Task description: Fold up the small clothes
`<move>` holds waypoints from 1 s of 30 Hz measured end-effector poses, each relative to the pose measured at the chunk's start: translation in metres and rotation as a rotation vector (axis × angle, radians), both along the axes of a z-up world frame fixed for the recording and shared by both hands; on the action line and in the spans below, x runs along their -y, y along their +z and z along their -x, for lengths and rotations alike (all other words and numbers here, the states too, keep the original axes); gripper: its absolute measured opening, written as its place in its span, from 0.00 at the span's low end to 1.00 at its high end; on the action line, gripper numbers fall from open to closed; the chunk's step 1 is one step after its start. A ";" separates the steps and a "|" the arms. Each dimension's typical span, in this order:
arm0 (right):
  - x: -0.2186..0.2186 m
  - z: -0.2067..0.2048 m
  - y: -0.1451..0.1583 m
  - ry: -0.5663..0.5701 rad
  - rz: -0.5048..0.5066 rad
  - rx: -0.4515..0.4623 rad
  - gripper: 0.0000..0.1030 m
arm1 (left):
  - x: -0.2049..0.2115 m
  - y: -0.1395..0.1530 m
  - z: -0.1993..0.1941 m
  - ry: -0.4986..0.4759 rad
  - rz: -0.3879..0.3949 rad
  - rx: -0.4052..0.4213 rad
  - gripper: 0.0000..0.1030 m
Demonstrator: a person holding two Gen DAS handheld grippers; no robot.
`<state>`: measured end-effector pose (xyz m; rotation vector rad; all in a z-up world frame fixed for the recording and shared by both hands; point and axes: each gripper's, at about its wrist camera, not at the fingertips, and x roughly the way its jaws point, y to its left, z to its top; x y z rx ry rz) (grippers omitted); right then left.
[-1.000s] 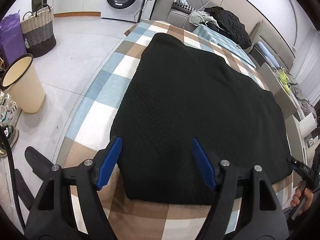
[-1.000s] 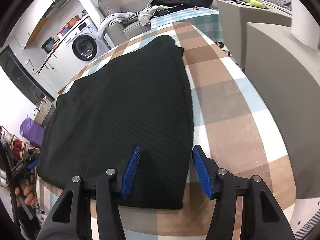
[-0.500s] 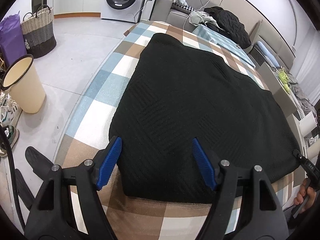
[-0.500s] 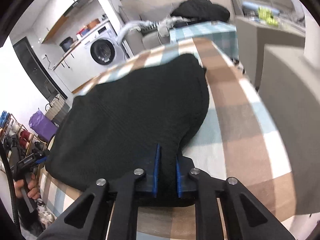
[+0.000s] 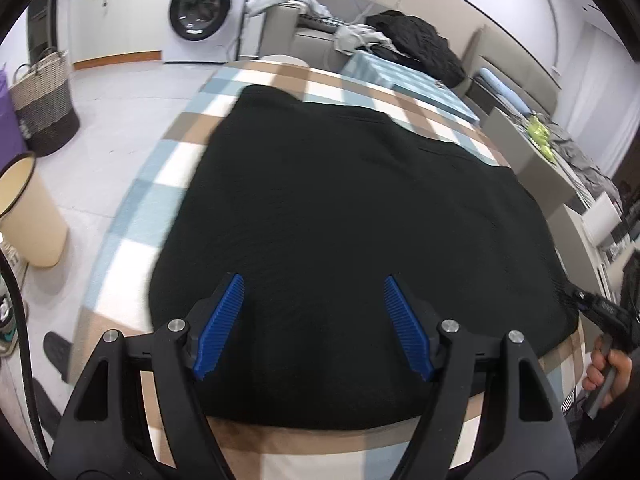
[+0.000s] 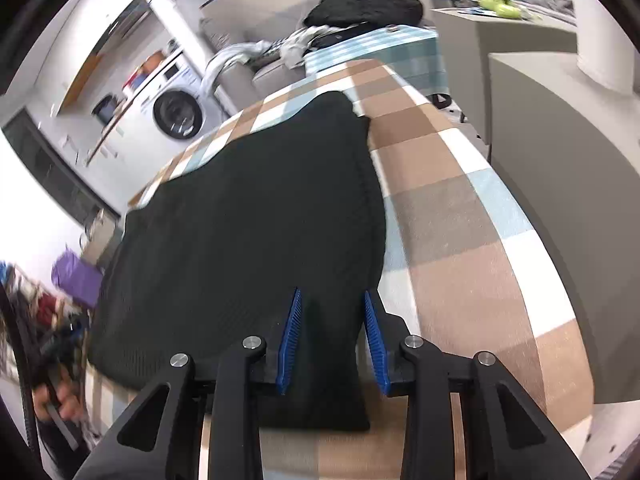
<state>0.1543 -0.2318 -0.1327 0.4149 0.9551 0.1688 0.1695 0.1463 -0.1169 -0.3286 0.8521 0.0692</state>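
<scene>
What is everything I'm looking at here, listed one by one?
Black knitted garment: one, spread flat on the table.
Checked tablecloth: one, brown, white and pale blue, covering the table.
White washing machine: one, against the far wall.
Woven basket: one, beige and grey, on the floor.
Cream bucket: one, on the floor nearer.
Dark clothes heap: one, on the far sofa.
Left gripper: black with blue pads, open over the garment's near edge.
Right gripper: partly open around the near right corner.
</scene>
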 end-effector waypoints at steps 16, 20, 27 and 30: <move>0.003 -0.040 0.000 -0.042 0.052 0.038 0.23 | 0.016 -0.012 -0.014 -0.037 0.025 -0.024 0.68; -0.001 -0.038 0.003 -0.052 0.081 0.067 0.09 | 0.014 -0.012 -0.017 -0.044 0.024 -0.023 0.68; -0.014 -0.007 0.045 -0.022 0.140 0.175 0.07 | 0.007 -0.012 -0.017 -0.046 0.023 -0.010 0.68; -0.010 -0.013 0.031 -0.029 0.189 0.110 0.07 | 0.007 -0.016 -0.019 -0.052 0.039 -0.013 0.68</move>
